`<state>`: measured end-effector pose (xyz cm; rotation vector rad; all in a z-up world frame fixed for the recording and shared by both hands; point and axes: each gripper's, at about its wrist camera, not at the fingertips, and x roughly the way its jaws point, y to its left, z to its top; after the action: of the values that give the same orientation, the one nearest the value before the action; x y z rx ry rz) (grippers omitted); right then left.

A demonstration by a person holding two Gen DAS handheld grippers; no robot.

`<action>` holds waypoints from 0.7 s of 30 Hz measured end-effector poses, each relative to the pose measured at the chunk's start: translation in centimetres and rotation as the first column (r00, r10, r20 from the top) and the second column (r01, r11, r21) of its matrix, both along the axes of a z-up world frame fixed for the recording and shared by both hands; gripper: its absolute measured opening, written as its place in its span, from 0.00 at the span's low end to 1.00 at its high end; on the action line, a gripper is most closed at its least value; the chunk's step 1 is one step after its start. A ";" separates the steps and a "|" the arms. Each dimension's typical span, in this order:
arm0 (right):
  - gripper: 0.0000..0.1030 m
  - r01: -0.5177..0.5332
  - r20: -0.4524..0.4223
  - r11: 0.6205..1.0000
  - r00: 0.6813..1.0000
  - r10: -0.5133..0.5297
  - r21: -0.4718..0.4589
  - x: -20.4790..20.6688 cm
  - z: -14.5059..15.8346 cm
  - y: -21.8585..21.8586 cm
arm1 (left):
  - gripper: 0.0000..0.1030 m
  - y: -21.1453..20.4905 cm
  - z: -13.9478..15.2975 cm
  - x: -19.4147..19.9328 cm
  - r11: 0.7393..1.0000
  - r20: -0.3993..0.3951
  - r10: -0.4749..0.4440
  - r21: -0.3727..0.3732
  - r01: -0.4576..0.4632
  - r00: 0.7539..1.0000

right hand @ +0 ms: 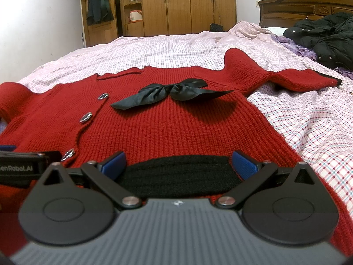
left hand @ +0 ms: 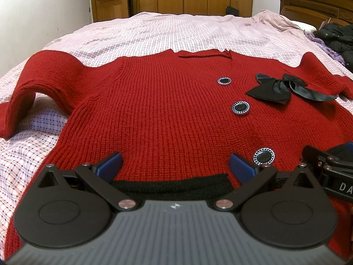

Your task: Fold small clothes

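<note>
A red knitted cardigan [left hand: 158,110] lies front-up on the bed, with three dark round buttons [left hand: 240,107] and a black satin bow [left hand: 278,88]. Its black hem band [left hand: 172,186] is nearest to me. My left gripper [left hand: 175,165] stands open over the hem's left part, blue pads wide apart. My right gripper [right hand: 178,164] is open too, straddling the black hem band [right hand: 178,176] on the right part. The left sleeve [left hand: 33,81] arches up off the sheet. In the right wrist view the right sleeve [right hand: 275,75] stretches out sideways beyond the bow [right hand: 172,93].
The bed carries a pink checked sheet [left hand: 154,33]. A black padded jacket [right hand: 326,37] and purple cloth [right hand: 297,46] are heaped by the wooden headboard [right hand: 308,2] at the right. Wooden wardrobes [right hand: 187,4] and a white wall stand beyond the bed's far edge.
</note>
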<state>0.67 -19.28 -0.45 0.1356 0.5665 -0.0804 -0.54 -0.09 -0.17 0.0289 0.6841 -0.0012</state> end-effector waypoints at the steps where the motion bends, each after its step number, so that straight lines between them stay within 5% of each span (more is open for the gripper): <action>1: 1.00 0.000 0.000 1.000 1.000 0.000 0.000 0.0 0.0 0.0 | 1.00 0.0 0.0 0.0 1.000 0.000 0.000 0.001 0.000 1.000; 21: 1.00 0.000 -0.001 1.000 1.000 0.000 -0.002 -0.1 0.0 -0.1 | 1.00 0.1 0.1 0.0 1.000 0.006 0.000 0.010 0.000 1.000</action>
<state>0.62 -19.34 -0.41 0.1340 0.5670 -0.0810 -0.53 -0.03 -0.10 0.0380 0.6776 0.0021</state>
